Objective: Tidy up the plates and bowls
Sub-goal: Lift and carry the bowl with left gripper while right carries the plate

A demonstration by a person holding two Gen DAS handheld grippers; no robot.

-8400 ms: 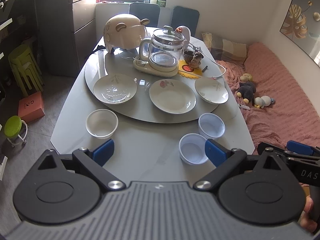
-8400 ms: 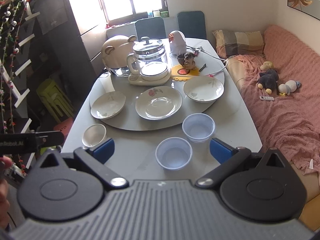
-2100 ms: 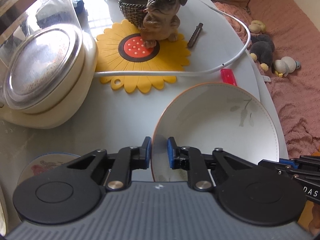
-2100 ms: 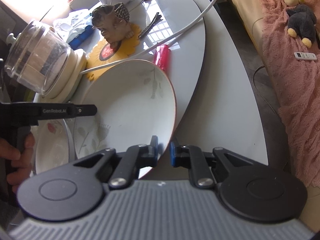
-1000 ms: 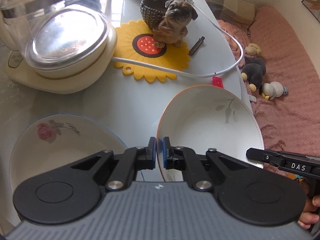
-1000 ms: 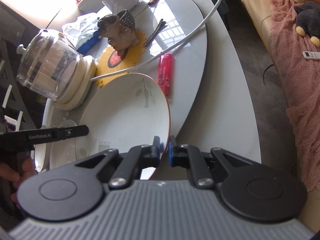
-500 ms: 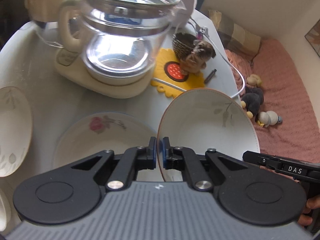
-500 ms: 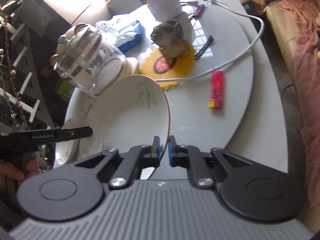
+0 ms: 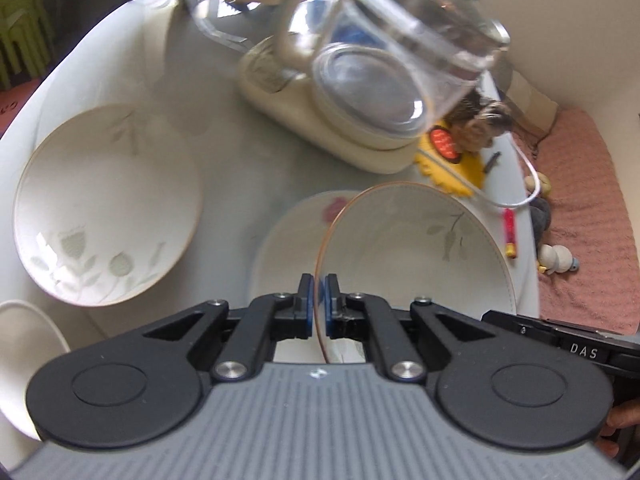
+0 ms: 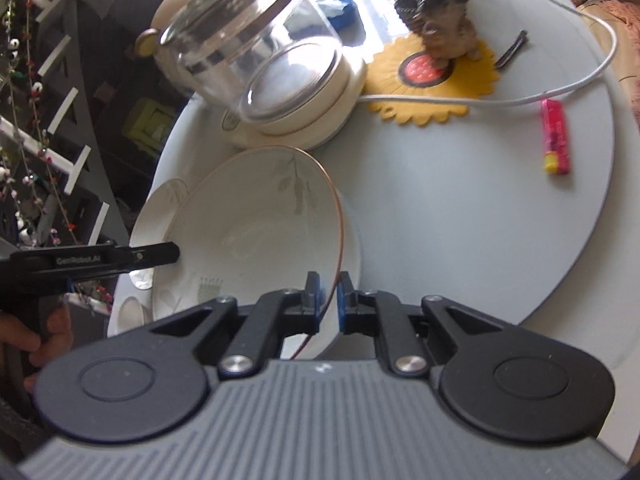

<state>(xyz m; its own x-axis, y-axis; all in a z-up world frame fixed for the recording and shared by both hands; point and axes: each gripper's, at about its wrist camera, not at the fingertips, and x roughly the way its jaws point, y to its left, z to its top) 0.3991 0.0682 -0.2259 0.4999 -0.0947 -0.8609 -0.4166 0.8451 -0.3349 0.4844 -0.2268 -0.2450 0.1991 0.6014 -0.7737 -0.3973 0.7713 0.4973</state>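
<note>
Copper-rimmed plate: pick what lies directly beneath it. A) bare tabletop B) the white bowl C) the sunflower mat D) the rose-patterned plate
D: the copper-rimmed plate, clamped at opposite rims by both grippers' jaws, overlaps the rose-patterned plate, whose pink flower peeks out beside it.

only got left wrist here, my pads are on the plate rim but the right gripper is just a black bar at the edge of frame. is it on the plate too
Observer: Yes. The right wrist view shows the right gripper with a pad on either side of the held plate rim, across from the left gripper.
Operator: whats under the plate on that side
Observer: The lower plate shows as a white strip past the held rim, so the held plate is over it, not beside it.
Operator: room ahead toward the kettle
Observer: Little. The far rim looks just short of the kettle base. I cannot tell whether they touch.
</note>
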